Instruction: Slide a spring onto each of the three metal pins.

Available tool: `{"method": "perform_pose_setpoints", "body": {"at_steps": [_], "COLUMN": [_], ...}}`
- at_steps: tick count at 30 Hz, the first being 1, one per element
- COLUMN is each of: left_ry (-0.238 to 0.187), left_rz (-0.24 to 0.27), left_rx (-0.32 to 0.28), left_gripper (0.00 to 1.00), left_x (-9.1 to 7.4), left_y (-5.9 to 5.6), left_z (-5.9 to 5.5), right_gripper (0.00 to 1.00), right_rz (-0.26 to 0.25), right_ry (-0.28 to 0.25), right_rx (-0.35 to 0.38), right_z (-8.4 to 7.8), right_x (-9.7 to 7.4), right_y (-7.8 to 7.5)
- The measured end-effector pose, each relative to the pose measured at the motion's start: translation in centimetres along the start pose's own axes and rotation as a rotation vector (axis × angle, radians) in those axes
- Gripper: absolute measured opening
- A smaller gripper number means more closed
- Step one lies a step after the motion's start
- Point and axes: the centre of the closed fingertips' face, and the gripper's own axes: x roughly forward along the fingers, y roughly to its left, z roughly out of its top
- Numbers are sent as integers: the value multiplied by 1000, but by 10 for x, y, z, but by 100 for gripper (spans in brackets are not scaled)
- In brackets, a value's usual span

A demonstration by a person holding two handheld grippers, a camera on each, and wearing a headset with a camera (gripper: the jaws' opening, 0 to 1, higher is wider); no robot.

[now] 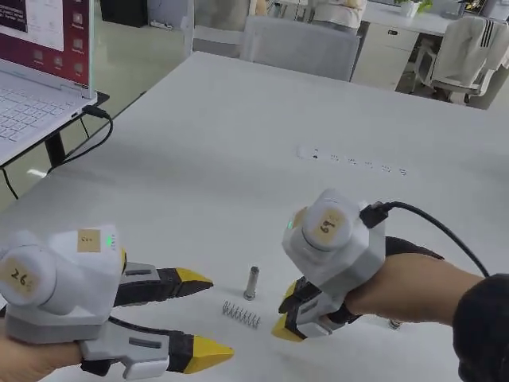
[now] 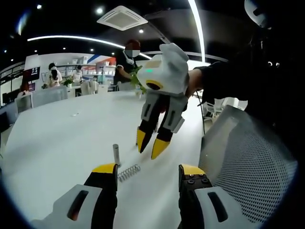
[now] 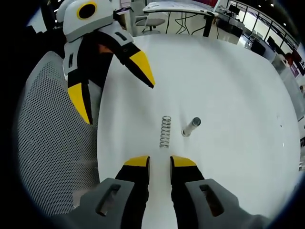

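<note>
1. The left tool (image 1: 205, 314) is nearest, low on the left. Its jaws are spread wide and empty, and they point toward the spring.
2. The right tool (image 3: 160, 162) hovers close over the table. Its jaws are drawn to a narrow gap with nothing between them, aimed at one end of the spring.
3. The spring (image 1: 241, 314) lies flat on the white table (image 1: 238, 159) between the two tools, touching neither. It looks like a thin, light wire coil. It would likely roll or skitter on the smooth top and squash under a hard pinch. The best hold is probably a gentle one across the coils near one end, leaving the other end free.
4. The pin (image 1: 251, 282) stands upright just beyond the spring, bare and apart from it. It looks stiff, smooth and easy to tip, so steadying it low on the shaft would help.
5. A laptop (image 1: 32, 95) sits far off at the left.
</note>
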Motion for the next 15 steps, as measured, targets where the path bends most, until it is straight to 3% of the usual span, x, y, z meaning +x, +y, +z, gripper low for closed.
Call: {"method": "perform_pose_setpoints", "body": {"at_steps": [8, 15], "left_ry": [1, 3], "left_rz": [5, 7], "left_rx": [-4, -10], "left_gripper": [46, 45], "left_x": [-2, -2], "left_y": [2, 2], "left_z": [-2, -4], "right_gripper": [15, 14], "right_rz": [-4, -10], "right_ry": [-25, -25], "right_rx": [25, 40], "right_z": [11, 12], "right_x": [18, 30], "right_y": [-5, -5]}}
